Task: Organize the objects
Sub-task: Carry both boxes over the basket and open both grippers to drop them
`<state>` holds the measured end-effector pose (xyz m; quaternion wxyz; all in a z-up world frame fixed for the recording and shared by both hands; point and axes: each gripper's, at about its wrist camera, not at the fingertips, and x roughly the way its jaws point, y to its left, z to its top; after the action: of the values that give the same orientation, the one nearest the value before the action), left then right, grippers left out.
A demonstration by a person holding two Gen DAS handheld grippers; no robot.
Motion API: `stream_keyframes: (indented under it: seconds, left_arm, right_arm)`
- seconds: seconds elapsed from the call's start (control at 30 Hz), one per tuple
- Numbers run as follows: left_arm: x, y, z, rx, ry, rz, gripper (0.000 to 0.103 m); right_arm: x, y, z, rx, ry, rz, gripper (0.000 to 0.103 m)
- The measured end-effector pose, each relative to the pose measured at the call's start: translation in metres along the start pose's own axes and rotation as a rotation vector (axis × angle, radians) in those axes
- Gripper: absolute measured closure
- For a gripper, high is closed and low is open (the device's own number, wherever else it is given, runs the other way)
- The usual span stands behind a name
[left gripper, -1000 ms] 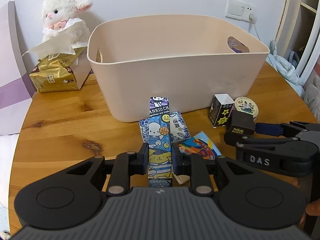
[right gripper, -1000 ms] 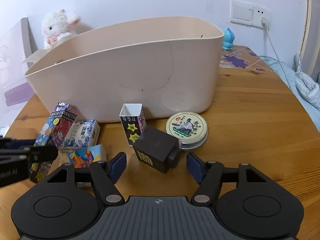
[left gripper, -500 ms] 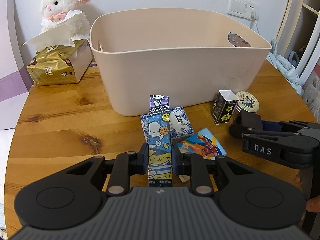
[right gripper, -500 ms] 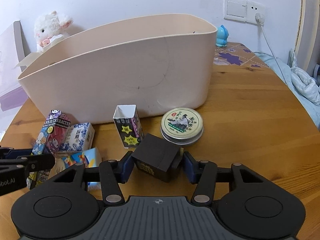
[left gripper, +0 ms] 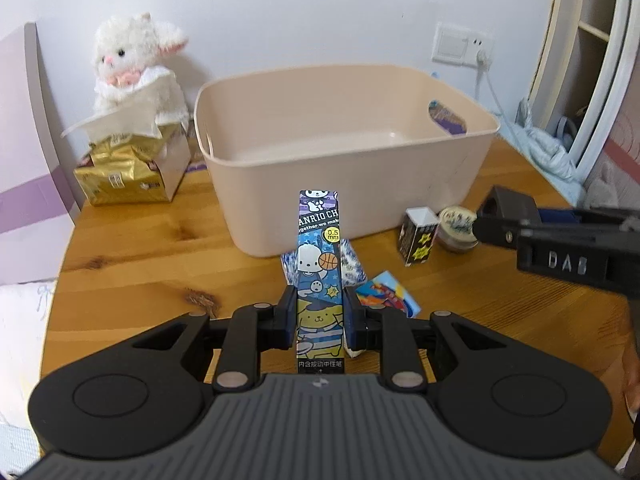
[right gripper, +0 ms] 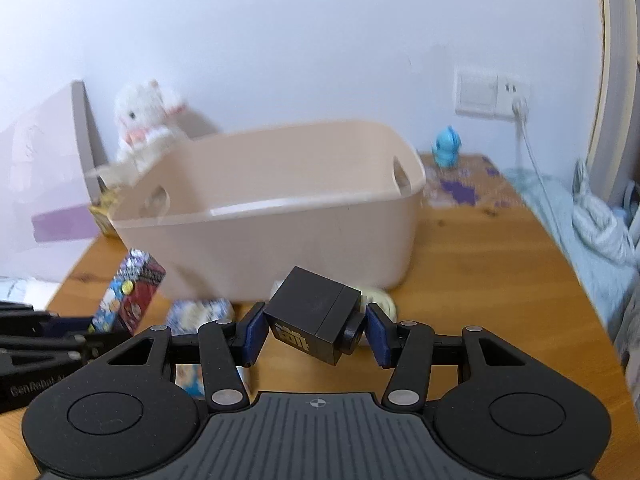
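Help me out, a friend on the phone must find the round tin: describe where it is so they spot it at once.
Start at the big beige tub on the wooden table. Just off its front right corner, on the tabletop, sits the round tin, beside a small upright black box with yellow stars. It is the only round, flat, pale-lidded thing among boxes.

A small black box (right gripper: 316, 322) with yellow print is clamped, tilted, between the blue pads of the right tongs (right gripper: 316, 330), raised above the wooden surface (right gripper: 480, 280). A beige plastic tub (right gripper: 280, 216) is seen just behind it, and a cartoon-printed pen box (right gripper: 128, 294) at the left.
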<state>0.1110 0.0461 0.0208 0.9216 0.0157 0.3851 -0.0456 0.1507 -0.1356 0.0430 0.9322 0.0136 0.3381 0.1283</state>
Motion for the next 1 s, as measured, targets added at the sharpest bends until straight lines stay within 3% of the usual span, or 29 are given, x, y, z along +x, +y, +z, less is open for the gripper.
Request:
stream_keyframes:
  seconds: [0.33,0.53,0.8,1.0]
  left_arm:
    - [-0.039,0.007,0.035,0.028,-0.127,0.012,0.078]
    - [-0.027,0.011,0.077,0.028,-0.180,0.054,0.078]
    - [0.038,0.016,0.115,0.014,-0.116,0.116,0.078]
    - [0.091,0.024,0.118,-0.012,0.004,0.142,0.078]
  right_arm:
    - [-0.015,0.013,0.055,-0.030,-0.095,0.042,0.054]
    - [-0.003,0.024,0.088,-0.052,-0.130,0.045,0.054]
    - [0.042,0.040,0.115,-0.084,-0.105,0.011,0.054]
    - [0.091,0.039,0.110,-0.088,-0.012,-0.032,0.054]
